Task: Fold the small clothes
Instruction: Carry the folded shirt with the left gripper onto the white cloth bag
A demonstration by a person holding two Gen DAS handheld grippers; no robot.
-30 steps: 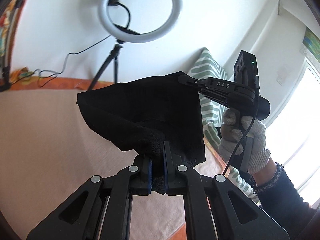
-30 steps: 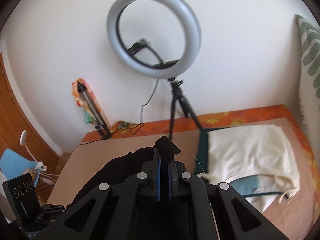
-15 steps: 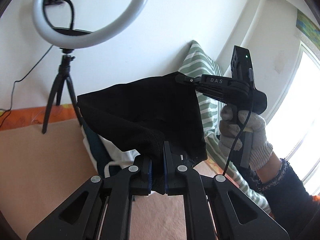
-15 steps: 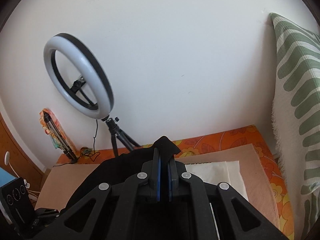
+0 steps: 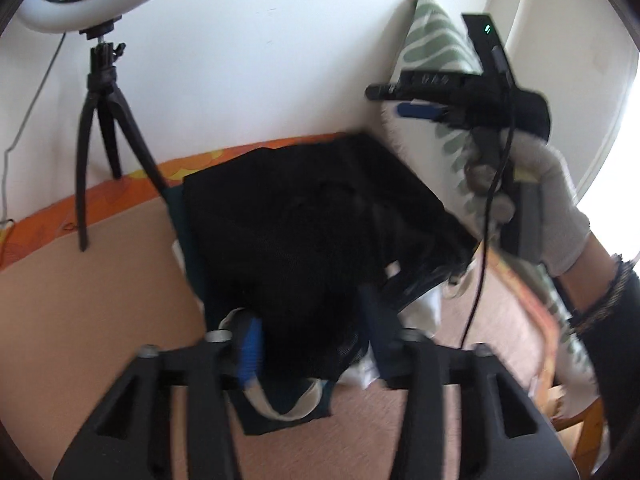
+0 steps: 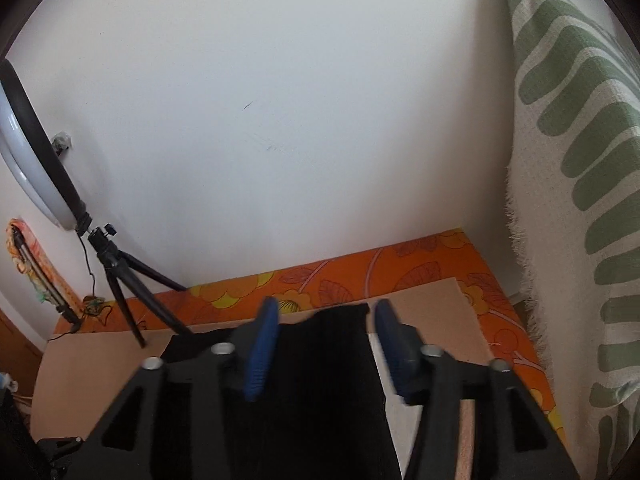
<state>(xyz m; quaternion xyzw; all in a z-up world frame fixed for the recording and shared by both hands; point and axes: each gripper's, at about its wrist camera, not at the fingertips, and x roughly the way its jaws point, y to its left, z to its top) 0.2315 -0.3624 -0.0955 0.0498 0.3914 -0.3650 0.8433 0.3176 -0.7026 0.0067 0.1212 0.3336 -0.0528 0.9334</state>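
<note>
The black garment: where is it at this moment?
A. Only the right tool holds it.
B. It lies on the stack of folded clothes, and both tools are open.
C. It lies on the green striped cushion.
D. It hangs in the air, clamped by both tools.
B: the black garment rests on the stack of folded clothes, and the fingers of the left tool and right tool stand apart.

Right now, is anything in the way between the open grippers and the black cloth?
Nothing visible. The black cloth lies right between the spread fingers of the left gripper, on top of the white and teal clothes. The right gripper is open over it too.
</note>
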